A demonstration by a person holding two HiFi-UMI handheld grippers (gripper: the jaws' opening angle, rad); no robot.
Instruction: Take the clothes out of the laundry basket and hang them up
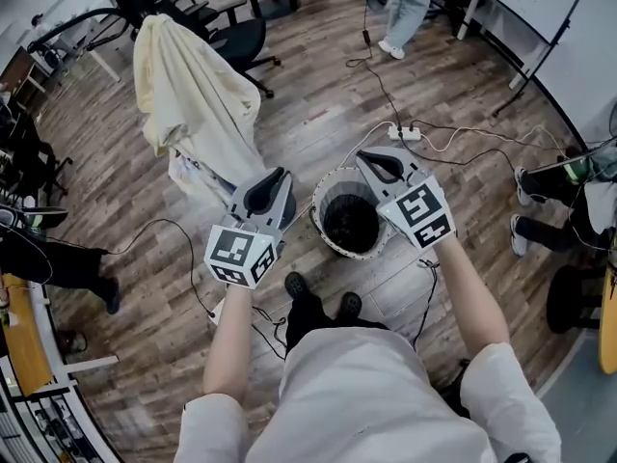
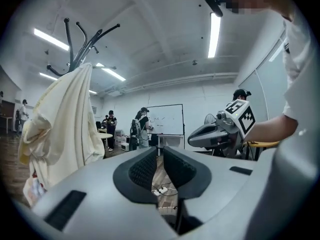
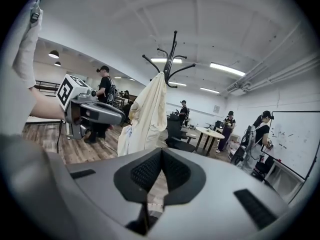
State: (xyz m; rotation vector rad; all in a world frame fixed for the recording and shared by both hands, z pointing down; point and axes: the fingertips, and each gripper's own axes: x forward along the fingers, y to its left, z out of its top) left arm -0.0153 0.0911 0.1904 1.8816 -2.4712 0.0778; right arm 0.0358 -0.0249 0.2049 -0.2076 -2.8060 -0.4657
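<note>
Floor: brown wood-plank boards [image 1: 308, 114], open office room, strip lights on a white ceiling.
Cables: thin black and white leads cross the boards; a white power strip [image 1: 406, 133] lies beyond the basket.
Furniture: black office chair [image 1: 241, 39] behind the stand; wall whiteboard [image 2: 165, 119]; small round pale table [image 3: 212, 132], people standing near it.
Container: round white laundry basket with perforated wall [image 1: 339, 249], upright on the floor just ahead of the person's black shoes [image 1: 297, 285], between the two grippers. Its inside is dark; what lies in it cannot be made out.
Hanging: large cream cloth garment [image 1: 198, 104] draped over a black hooked coat stand [image 3: 173, 49], left of the basket and apart from it.
Left hand-held gripper [image 1: 281, 176]: jaws a narrow slit apart, nothing between them.
Right hand-held gripper [image 1: 370, 158]: clenched tip to tip, empty, over the basket's far rim.
</note>
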